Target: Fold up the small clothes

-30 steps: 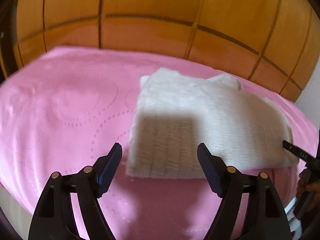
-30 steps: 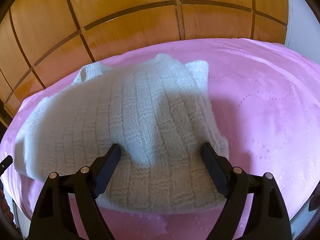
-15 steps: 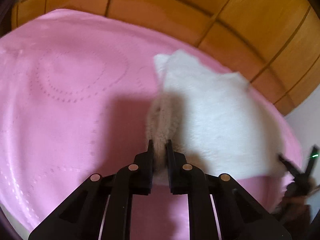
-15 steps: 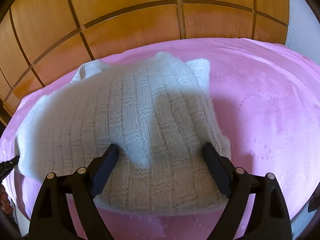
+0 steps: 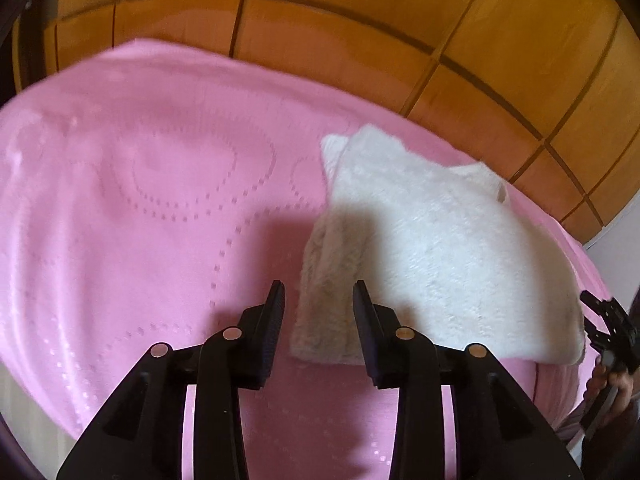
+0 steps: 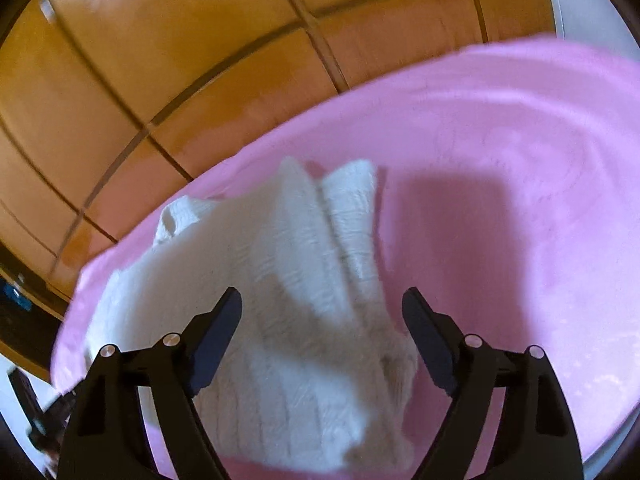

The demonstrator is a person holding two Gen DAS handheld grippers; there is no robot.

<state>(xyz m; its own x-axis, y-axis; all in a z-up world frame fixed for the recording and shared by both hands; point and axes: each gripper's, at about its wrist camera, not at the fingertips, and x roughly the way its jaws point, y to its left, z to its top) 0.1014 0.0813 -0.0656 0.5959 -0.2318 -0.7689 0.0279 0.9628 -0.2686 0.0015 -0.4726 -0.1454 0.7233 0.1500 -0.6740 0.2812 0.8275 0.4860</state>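
Room: a wall of shiny orange-brown wooden panels (image 5: 360,40) with dark lines between them stands behind the bed.
Surface: a soft pink blanket (image 5: 140,208) with dotted ring patterns covers the bed and fills most of both views.
Task thing: a fluffy white knitted piece of clothing (image 5: 432,248) lies folded flat on the pink blanket, near the front edge of the bed. In the left view it sits on the right side. In the right view the same white knit (image 6: 288,280) sits in the middle and left, and looks blurry.
Folded edge: the near left edge of the white knit is thick and doubled over, and it lies in shadow.
Left claw: the black left gripper (image 5: 319,312) has its jaws partly apart and they are opening. The thick corner of the white knit sits between them, but the pads are not pressing on it.
Right claw: the black right gripper (image 6: 322,336) has its jaws spread wide, closing a little. It hangs over the white knit, and the pads do not squeeze the cloth.
Person: at the right edge of the left view, a hand (image 5: 612,384) holds the other black tool, just beside the knit's far corner.
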